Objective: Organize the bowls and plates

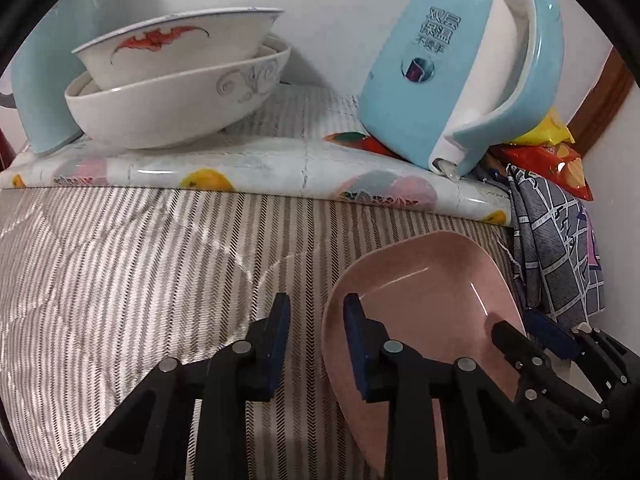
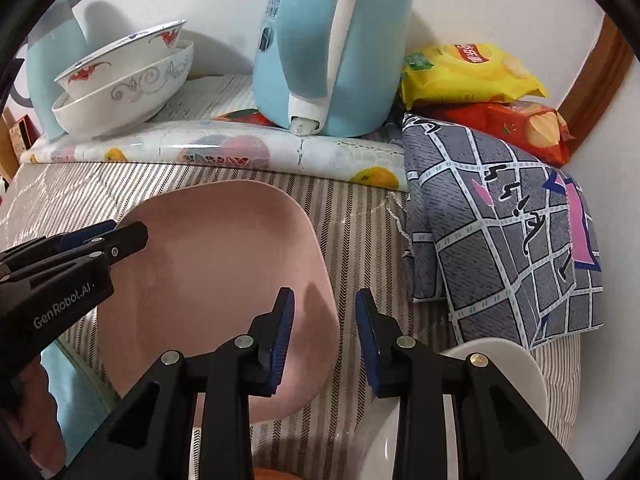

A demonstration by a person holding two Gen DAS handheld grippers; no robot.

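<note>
Plate (image 2: 224, 264): pink, rounded-square, flat on the striped cover (image 1: 120, 260), in the near middle, both grippers on it.

Left gripper (image 1: 317, 298): jaws partly open and astride the plate's left rim, with one pad over the cover and the other over the plate's inside. I see a gap on both sides of the rim, so no grip.

Right gripper (image 2: 324, 294): same on the plate's right rim, with the left pad over the plate and the right pad over the cover. It's partly open and has hold of nothing.

Edges and room:
- Left of the plate: bare striped cover out to the left edge, the widest open stretch.
- Far side: a fruit-print mat (image 1: 260, 172) lies along the wall, its near edge just beyond the plate's far rim, with a narrow strip of cover between them.
- Far-left end of the mat: two stacked bowls (image 1: 172, 92), the one with red bats nested tilted in the one with grey scrolls. A pale blue jug (image 1: 44, 80) stands just behind them at the left.
- Far-right end of the mat: a blue kettle (image 1: 440, 60), its base at the mat's near edge.
- Right edge: a grey checked cloth (image 2: 500, 220) is bunched near the plate's right rim, a strip of cover between. Yellow (image 2: 472, 72) and red snack bags (image 2: 520, 128) are piled behind it in the far-right corner.
- Near right: a white dish (image 2: 500, 360) sits under my right gripper's body, close to the plate's near-right corner.
</note>
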